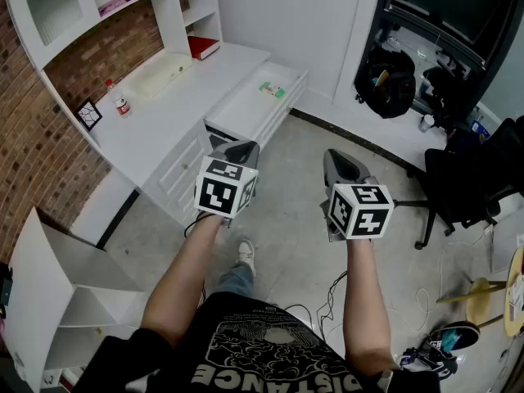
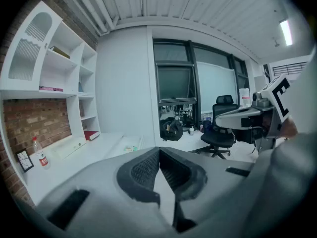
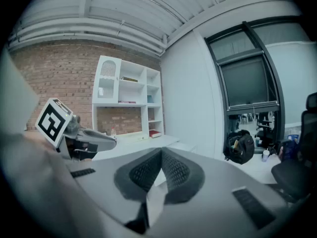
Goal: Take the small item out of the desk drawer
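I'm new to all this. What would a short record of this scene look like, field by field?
Place: white desk against a brick wall
Left claw: shut, empty, held above the floor
Right claw: shut, empty, level with the left one
Small green item: on a white surface at the desk's far end, untouched
Also there: bottle, red book
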`<control>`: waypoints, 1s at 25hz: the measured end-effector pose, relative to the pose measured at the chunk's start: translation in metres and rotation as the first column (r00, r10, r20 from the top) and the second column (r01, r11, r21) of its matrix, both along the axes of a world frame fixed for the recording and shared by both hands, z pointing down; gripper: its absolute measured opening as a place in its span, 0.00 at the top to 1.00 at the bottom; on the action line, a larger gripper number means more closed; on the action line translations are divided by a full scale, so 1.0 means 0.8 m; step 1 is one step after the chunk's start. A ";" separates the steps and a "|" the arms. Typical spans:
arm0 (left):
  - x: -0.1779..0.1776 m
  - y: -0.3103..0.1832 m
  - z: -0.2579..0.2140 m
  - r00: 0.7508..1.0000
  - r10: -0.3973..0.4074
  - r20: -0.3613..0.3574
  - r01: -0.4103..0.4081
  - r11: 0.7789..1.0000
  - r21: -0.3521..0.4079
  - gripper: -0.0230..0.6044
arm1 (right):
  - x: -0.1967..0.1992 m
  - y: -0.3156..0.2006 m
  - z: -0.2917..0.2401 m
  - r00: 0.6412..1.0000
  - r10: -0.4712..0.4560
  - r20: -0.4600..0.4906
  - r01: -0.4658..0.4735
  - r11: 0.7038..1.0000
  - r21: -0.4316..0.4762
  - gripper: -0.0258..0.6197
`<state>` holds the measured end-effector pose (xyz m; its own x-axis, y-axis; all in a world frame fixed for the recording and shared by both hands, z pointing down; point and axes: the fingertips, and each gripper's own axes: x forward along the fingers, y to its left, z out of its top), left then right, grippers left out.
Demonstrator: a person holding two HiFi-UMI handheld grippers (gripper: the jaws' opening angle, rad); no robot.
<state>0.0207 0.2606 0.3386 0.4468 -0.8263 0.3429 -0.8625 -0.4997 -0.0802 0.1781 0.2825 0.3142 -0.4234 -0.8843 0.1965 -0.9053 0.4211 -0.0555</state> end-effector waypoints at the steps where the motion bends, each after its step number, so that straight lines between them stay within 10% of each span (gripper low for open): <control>1: -0.001 -0.004 0.000 1.000 0.003 0.000 -0.003 1.000 0.001 0.95 | -0.001 -0.003 0.001 1.000 0.002 -0.004 -0.002 1.000 -0.001 0.96; 25: -0.014 -0.229 -0.005 0.998 0.054 -0.025 -0.054 0.999 0.006 0.95 | -0.027 -0.204 0.014 0.996 0.036 -0.085 -0.037 0.999 -0.013 0.89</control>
<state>0.0097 0.0770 0.3348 0.4994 -0.8025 0.3266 -0.8359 -0.5453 -0.0617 0.1562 0.1193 0.3257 -0.3721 -0.8958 0.2430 -0.9218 0.3873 0.0164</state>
